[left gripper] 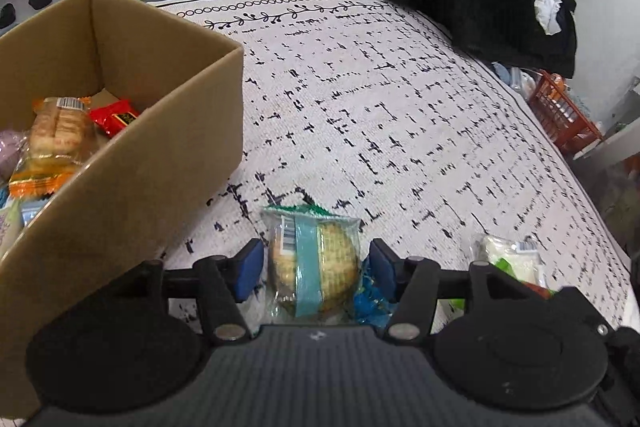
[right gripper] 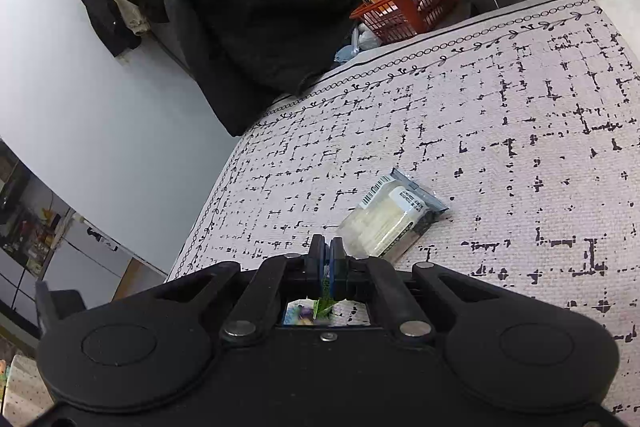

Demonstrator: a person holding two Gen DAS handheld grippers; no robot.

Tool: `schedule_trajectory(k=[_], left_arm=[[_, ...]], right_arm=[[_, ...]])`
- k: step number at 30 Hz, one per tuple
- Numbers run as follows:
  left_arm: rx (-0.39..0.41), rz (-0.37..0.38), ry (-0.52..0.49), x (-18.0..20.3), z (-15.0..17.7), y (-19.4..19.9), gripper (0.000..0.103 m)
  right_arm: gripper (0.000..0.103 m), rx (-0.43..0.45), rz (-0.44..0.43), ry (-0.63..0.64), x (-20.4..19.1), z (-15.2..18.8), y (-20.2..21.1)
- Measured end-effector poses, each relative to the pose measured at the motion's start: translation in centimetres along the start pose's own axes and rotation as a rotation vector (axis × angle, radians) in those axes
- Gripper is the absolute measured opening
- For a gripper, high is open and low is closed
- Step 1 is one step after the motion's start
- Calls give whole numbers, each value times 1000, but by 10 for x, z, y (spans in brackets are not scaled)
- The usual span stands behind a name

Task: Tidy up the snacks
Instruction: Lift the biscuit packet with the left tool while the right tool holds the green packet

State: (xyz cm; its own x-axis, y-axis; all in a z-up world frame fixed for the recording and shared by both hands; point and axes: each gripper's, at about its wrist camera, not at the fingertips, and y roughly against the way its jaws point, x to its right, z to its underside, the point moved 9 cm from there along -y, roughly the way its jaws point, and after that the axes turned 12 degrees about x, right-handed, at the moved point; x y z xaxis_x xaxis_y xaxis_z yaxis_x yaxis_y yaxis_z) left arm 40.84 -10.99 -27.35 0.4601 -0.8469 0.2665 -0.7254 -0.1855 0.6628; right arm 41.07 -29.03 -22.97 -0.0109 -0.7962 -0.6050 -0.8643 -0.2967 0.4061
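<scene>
My left gripper [left gripper: 316,265] is open, its blue pads on either side of a clear-wrapped round biscuit pack with a teal band [left gripper: 314,265] lying on the patterned cloth; the pads stand just apart from it. A cardboard box [left gripper: 132,163] to the left holds several snacks, among them an orange-wrapped biscuit pack [left gripper: 52,143] and a red packet [left gripper: 114,117]. A white snack pack [left gripper: 510,261] lies to the right. My right gripper [right gripper: 328,255] is shut on a thin green-edged wrapper [right gripper: 324,303], mostly hidden under the jaws. A white wafer pack [right gripper: 390,217] lies just beyond it.
The table wears a white cloth with black marks [right gripper: 480,131]. A black coat draped over a chair [right gripper: 272,23] and an orange basket [right gripper: 408,7] stand beyond the table's far edge. The table edge [right gripper: 208,211] drops off at left in the right wrist view.
</scene>
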Motion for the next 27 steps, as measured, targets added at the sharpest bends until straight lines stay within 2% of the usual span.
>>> schedule_trajectory(k=[5, 8, 17, 21, 27], left_arm=[[10, -81, 4, -2, -4, -12, 59], [10, -97, 45, -3, -9, -16, 59], [19, -76, 162, -19, -6, 7, 59], [21, -84, 159, -22, -2, 19, 59], [28, -55, 127, -18, 1, 35, 59]], right_arm=[[2, -8, 5, -6, 3, 1, -4], [2, -13, 5, -8, 4, 1, -7], [2, -21, -4, -4, 1, 2, -8], [2, -18, -4, -3, 1, 2, -6], [2, -17, -4, 0, 0, 1, -5]])
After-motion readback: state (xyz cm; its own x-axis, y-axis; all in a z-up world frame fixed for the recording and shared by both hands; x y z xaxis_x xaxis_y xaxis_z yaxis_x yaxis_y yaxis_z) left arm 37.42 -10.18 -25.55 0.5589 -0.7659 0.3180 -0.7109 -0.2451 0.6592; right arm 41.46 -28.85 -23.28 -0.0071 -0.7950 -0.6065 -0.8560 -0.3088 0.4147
